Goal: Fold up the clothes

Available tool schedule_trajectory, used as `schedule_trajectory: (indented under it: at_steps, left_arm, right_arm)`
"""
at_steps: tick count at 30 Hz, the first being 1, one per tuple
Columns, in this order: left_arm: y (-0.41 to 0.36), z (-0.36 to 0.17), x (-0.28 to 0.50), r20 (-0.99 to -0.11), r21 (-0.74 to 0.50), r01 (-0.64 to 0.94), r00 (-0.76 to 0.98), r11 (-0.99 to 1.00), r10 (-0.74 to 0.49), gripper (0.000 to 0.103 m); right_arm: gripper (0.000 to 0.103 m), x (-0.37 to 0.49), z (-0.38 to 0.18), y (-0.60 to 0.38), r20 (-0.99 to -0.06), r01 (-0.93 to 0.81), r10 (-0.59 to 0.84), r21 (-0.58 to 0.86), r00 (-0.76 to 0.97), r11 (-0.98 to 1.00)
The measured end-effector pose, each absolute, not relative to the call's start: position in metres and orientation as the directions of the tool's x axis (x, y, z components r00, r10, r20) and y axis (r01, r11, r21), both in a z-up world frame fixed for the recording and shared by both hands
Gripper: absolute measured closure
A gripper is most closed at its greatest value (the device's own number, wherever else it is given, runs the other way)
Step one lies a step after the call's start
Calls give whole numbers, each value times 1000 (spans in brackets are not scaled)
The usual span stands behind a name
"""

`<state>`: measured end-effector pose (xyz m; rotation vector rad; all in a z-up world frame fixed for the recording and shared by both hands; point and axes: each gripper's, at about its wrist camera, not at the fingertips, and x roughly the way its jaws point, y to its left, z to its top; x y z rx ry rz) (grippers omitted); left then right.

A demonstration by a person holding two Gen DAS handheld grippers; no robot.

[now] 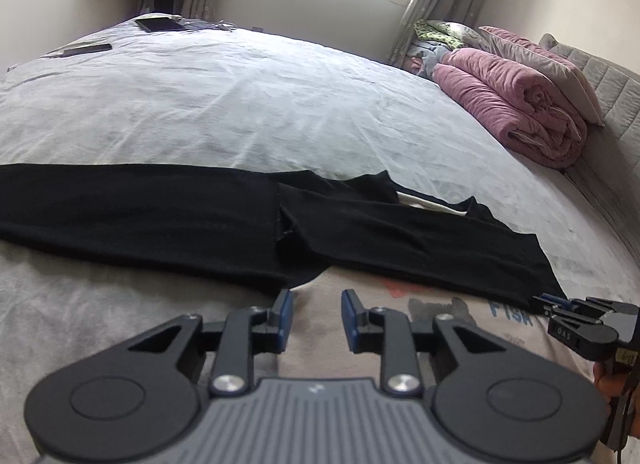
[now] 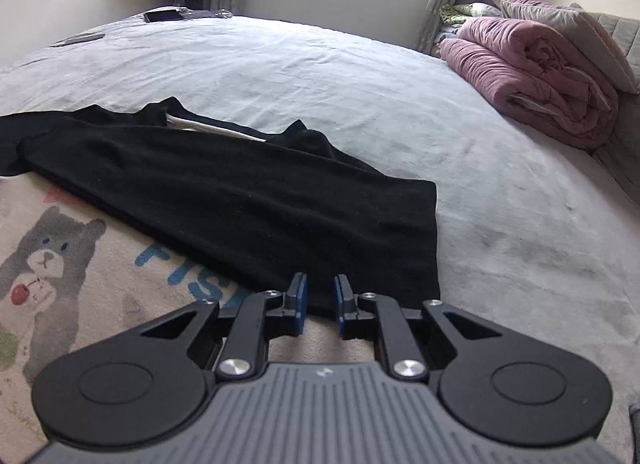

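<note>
My left gripper [image 1: 316, 304] open, empty, short of black garment [image 1: 200, 216]. Right gripper [image 2: 320, 290] narrow gap at hem; grip unclear.

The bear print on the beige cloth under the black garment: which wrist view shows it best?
The right wrist view: the bear print is nearly whole at the left, beside the black garment. The left wrist view gives only blurred grey patches and blue letters, part hidden by the left gripper.
</note>
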<state>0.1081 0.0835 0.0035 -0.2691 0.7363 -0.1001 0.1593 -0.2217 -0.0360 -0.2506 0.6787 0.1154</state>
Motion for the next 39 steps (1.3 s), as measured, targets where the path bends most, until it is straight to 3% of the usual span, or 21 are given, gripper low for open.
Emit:
schedule_trajectory:
  at_steps: [10, 12, 39]
  left_arm:
    - [161, 1, 98, -671, -384, -195, 731, 902, -127, 76]
    - [173, 3, 95, -668, -357, -210, 738, 910, -92, 76]
    - [304, -5, 71, -676, -481, -471, 736, 740, 29, 75]
  right_arm:
    - [87, 170, -36, -145, -611, -213, 16, -251, 792, 944]
    - [93, 170, -38, -125, -603, -216, 12, -268, 797, 939]
    - [92, 215, -26, -6, -620, -311, 278, 57, 734, 949]
